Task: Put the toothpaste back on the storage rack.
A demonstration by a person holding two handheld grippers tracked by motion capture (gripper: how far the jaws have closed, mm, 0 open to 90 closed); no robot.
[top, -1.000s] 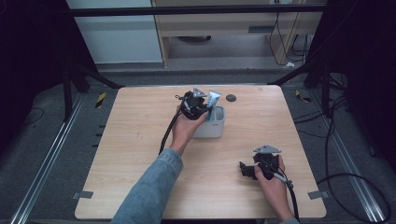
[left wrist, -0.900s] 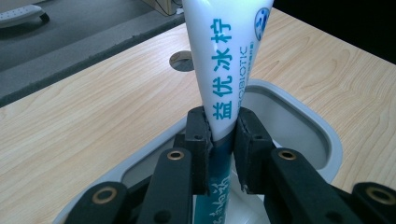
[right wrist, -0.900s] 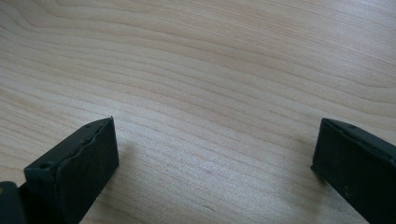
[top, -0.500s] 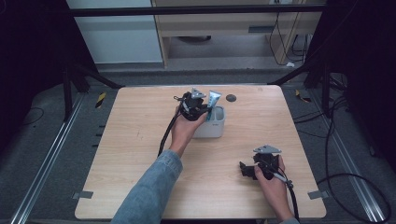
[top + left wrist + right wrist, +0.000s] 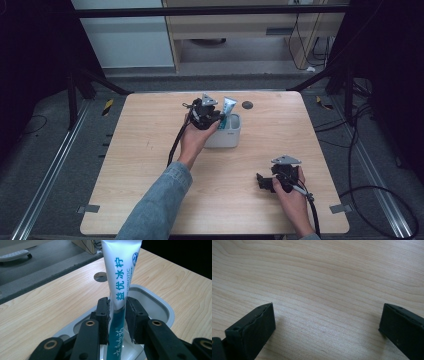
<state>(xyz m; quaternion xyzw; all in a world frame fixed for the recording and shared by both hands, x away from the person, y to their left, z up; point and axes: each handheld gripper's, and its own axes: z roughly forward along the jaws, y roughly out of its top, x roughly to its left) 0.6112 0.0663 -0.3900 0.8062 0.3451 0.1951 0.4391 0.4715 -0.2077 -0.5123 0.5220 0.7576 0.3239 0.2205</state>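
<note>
A white and teal toothpaste tube stands upright in a white cup near the table's far middle. My left gripper is shut on the tube, with the pads pressing its sides just above the cup's rim. From above, that left gripper sits at the cup with the tube sticking up beside it. My right gripper rests low near the front right of the table. In its own view the right gripper is wide open over bare wood.
A small round dark hole lies in the wooden table behind the cup. Cables trail from both grippers toward the front edge. A metal frame and dark floor surround the table.
</note>
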